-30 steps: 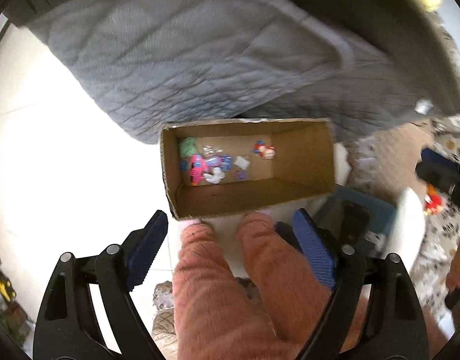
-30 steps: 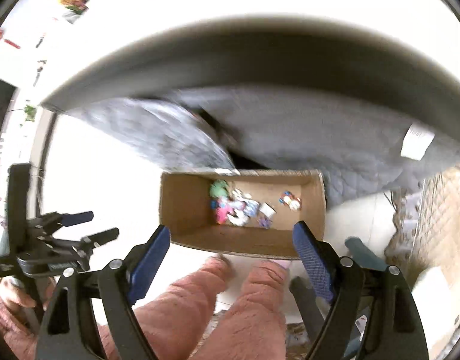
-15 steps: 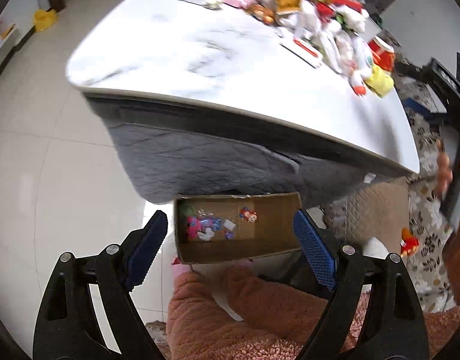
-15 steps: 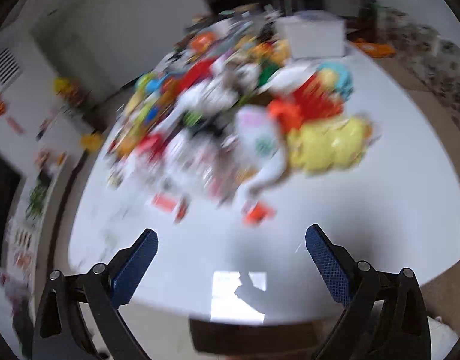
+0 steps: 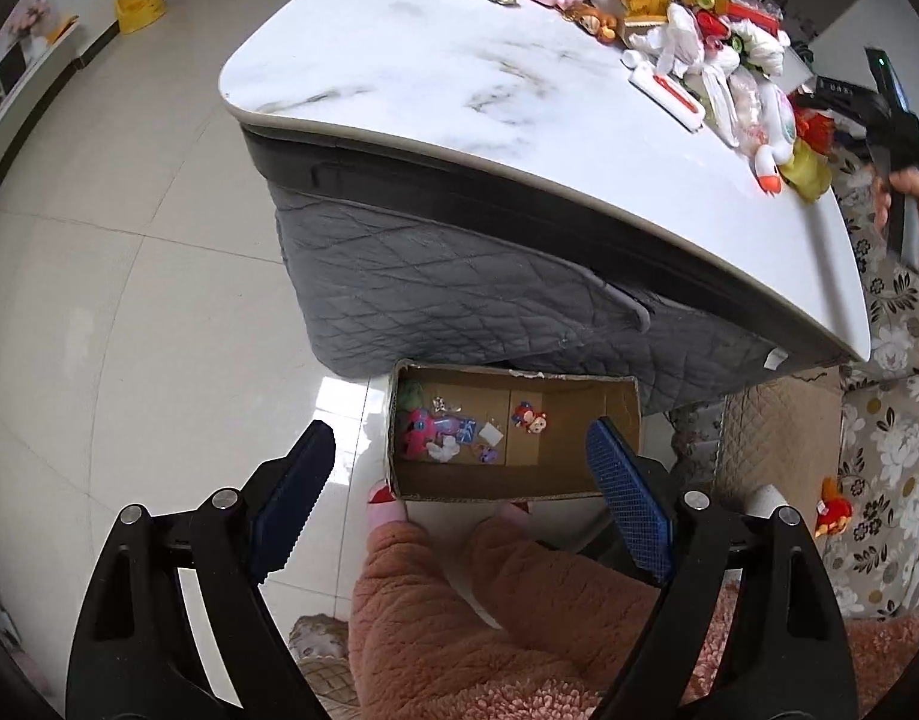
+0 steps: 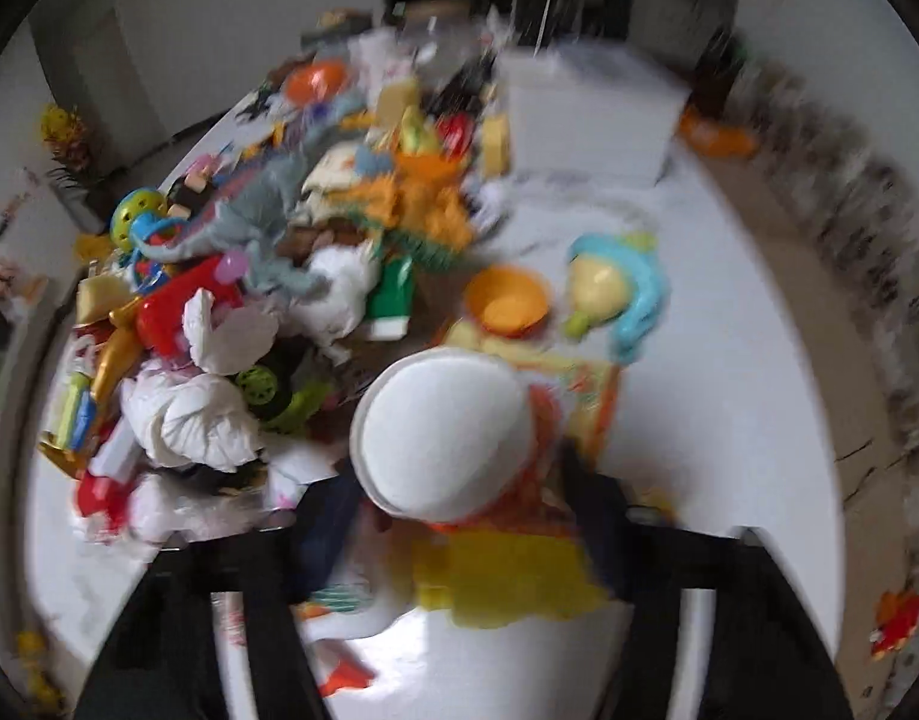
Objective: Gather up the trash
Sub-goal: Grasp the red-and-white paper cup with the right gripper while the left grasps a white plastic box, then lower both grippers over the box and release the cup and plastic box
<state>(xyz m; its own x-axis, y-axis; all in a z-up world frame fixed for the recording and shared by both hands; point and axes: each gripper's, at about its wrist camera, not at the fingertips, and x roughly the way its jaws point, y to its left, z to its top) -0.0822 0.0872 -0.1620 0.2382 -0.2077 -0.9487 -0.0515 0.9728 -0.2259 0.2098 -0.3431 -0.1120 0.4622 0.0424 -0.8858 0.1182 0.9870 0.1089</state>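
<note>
I am holding my left tool (image 5: 459, 492) wide apart, gripping nothing, over one box (image 5: 513, 435) below the counter (image 5: 435, 78). My right tool (image 6: 453, 516) is blurring beside a toy pile (image 6: 267, 300); grip unclear.

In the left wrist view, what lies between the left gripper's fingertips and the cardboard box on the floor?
Only the person's pink-clad legs and slippered toes, which reach the near wall of the cardboard box; the left gripper holds nothing.
</note>
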